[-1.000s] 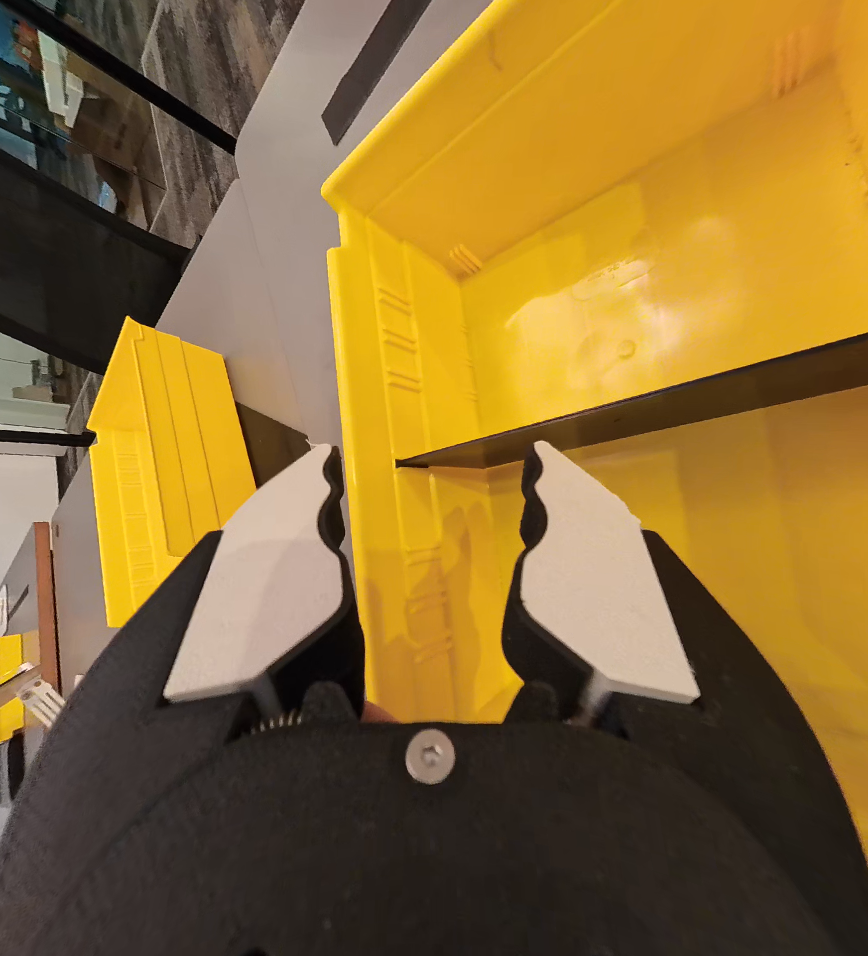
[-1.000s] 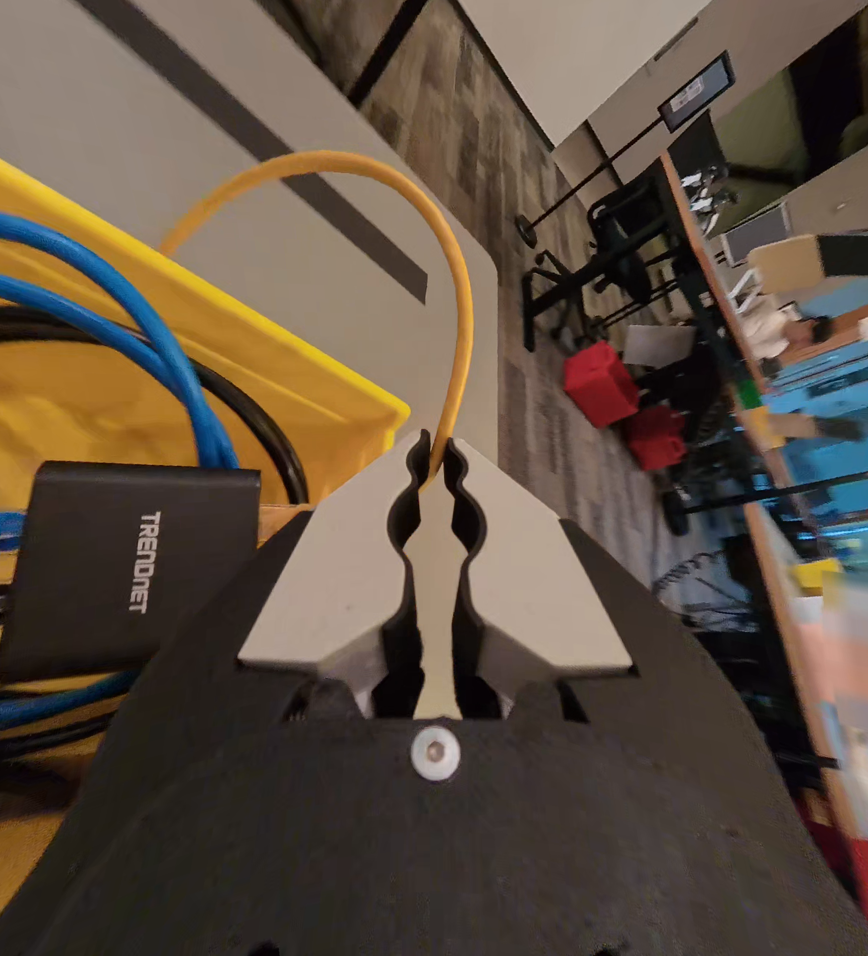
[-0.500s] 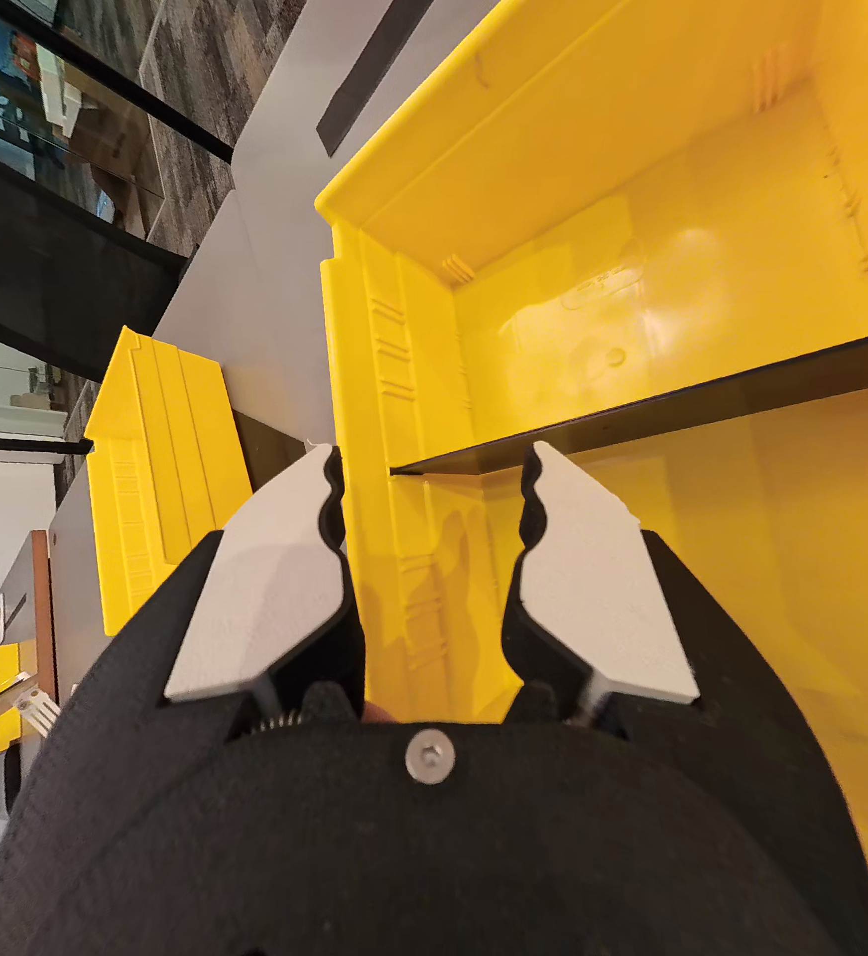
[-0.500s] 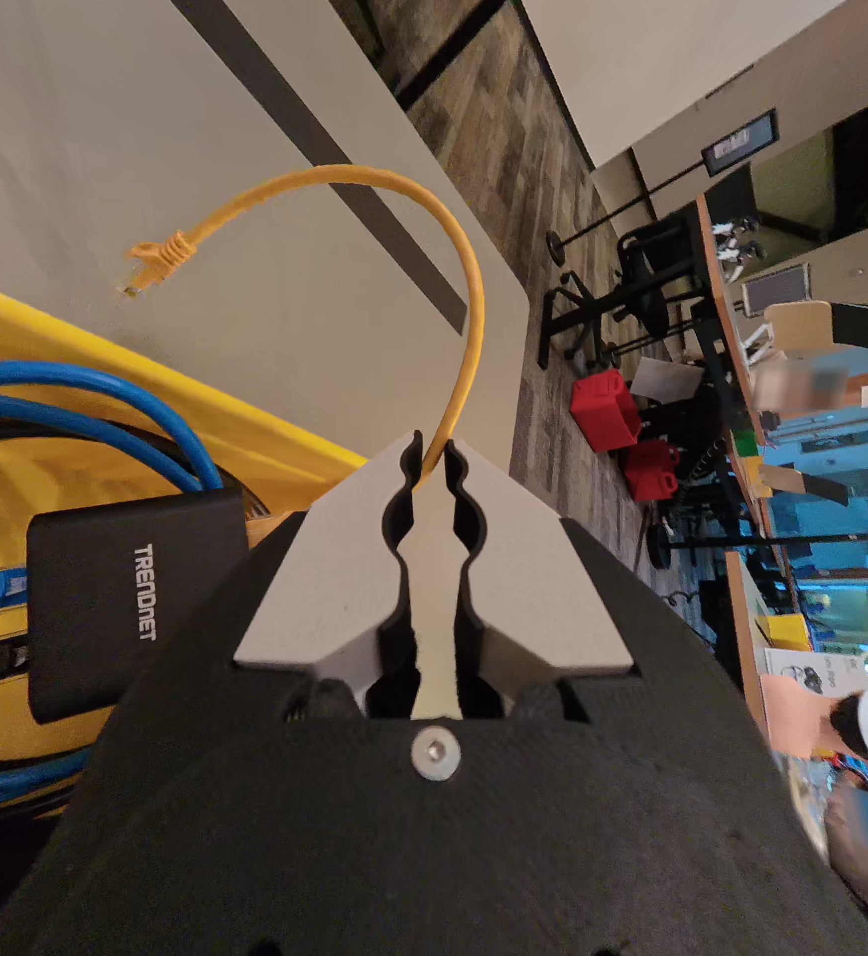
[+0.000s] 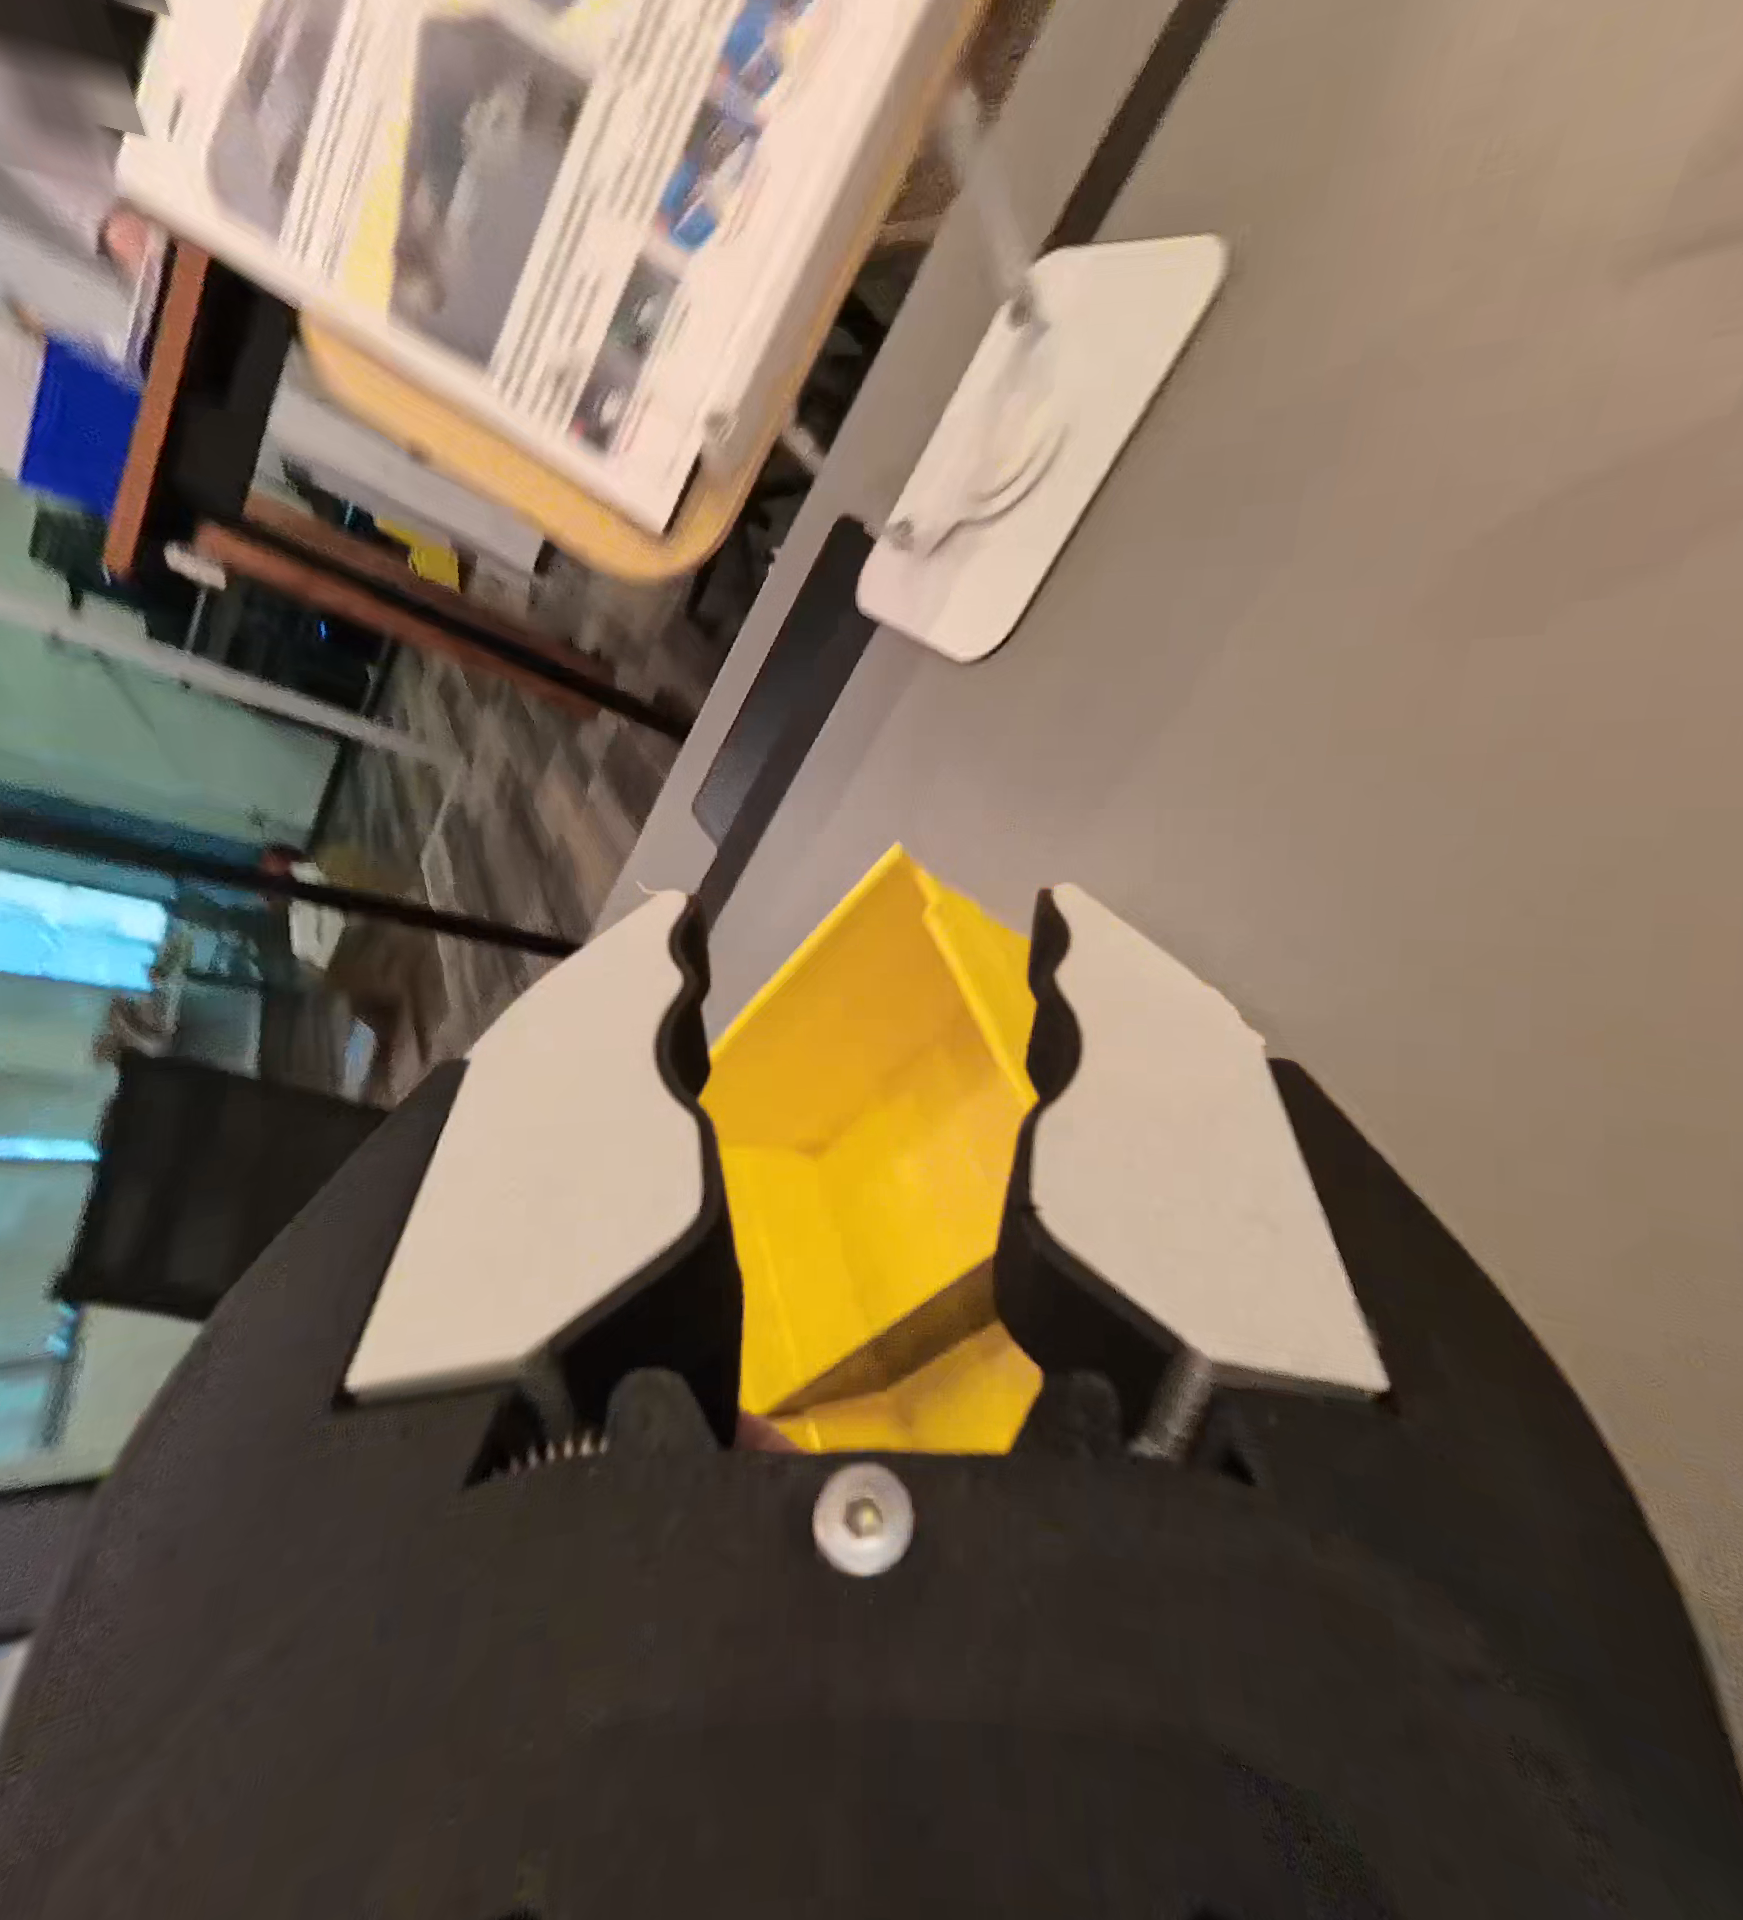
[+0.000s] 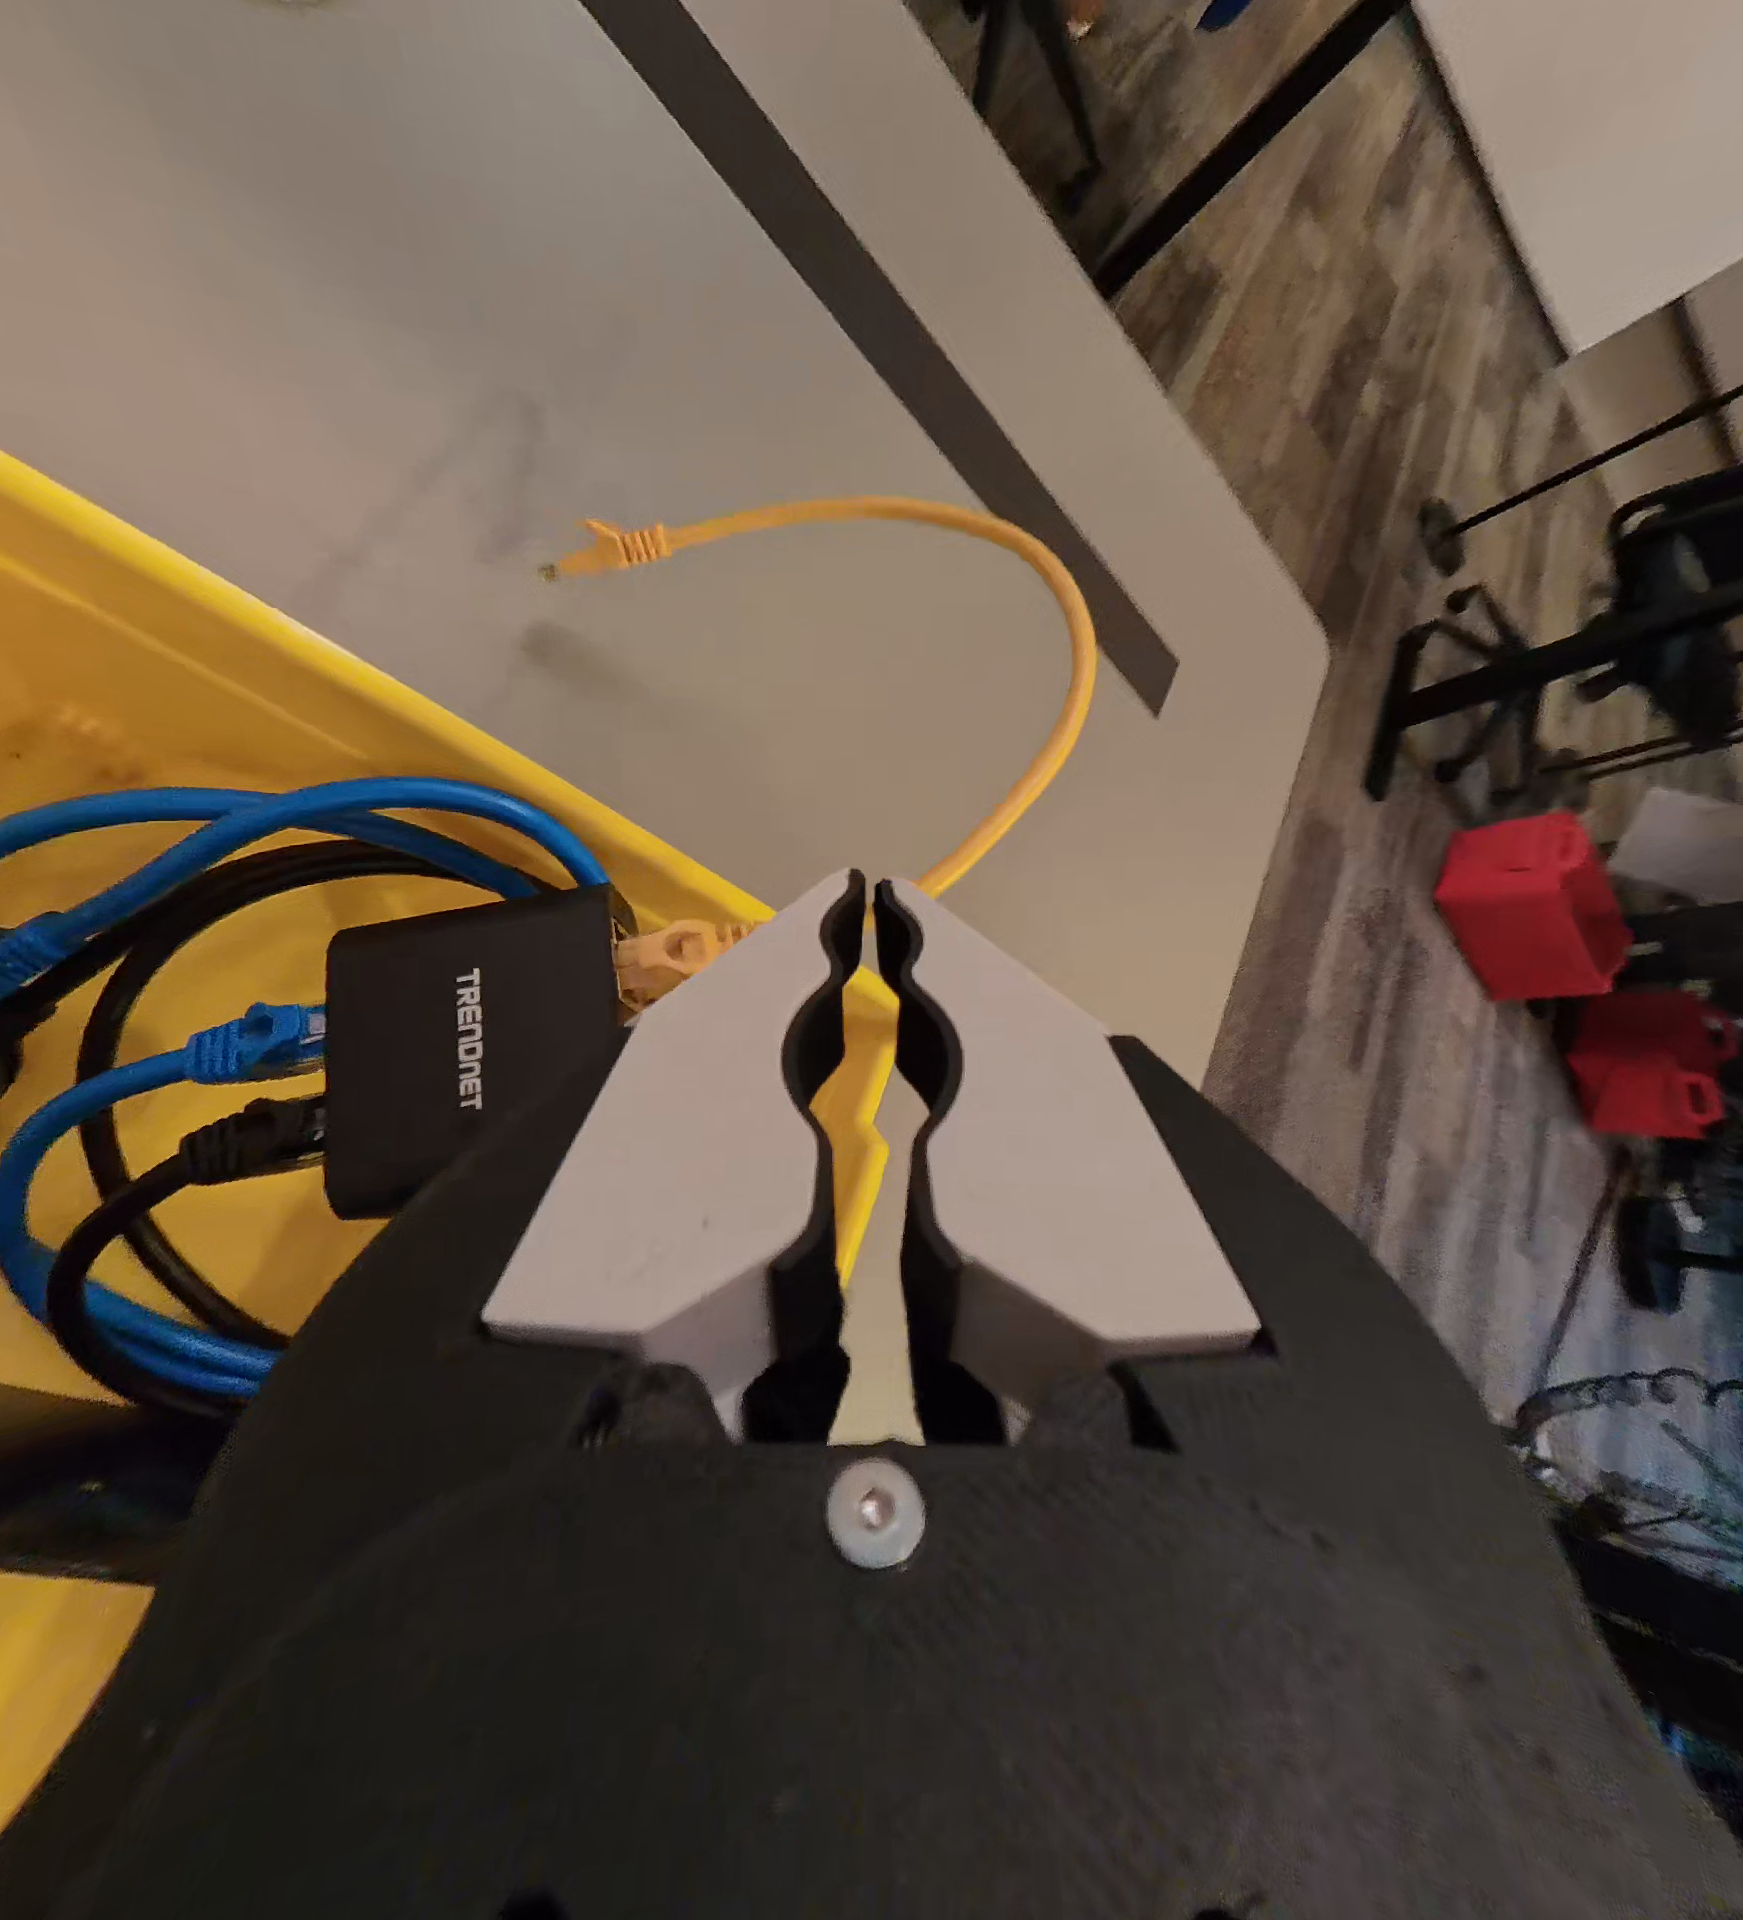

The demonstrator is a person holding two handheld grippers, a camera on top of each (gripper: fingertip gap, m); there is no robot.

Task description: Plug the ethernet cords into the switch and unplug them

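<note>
The switch [image 6: 467, 1049] is lying in the bin [image 6: 254, 665], near the bin's corner by the table [image 6: 327, 260] edge. Coiled cords [image 6: 223, 821] are lying around the switch inside the bin, two of them plugged into its side facing the bin's middle. A short cord [image 6: 1075, 665] is arching out from the switch's opposite side, over the bin's rim, its free plug [image 6: 607, 545] hanging over the table. The right gripper [image 6: 869, 896] is sitting at that corner, beside the short cord. In the left wrist view, a small bin [image 5: 867, 1122] is lying between the left gripper's [image 5: 862, 920] fingers, near the table edge, with a stand base [image 5: 1038, 442] farther along that edge.
</note>
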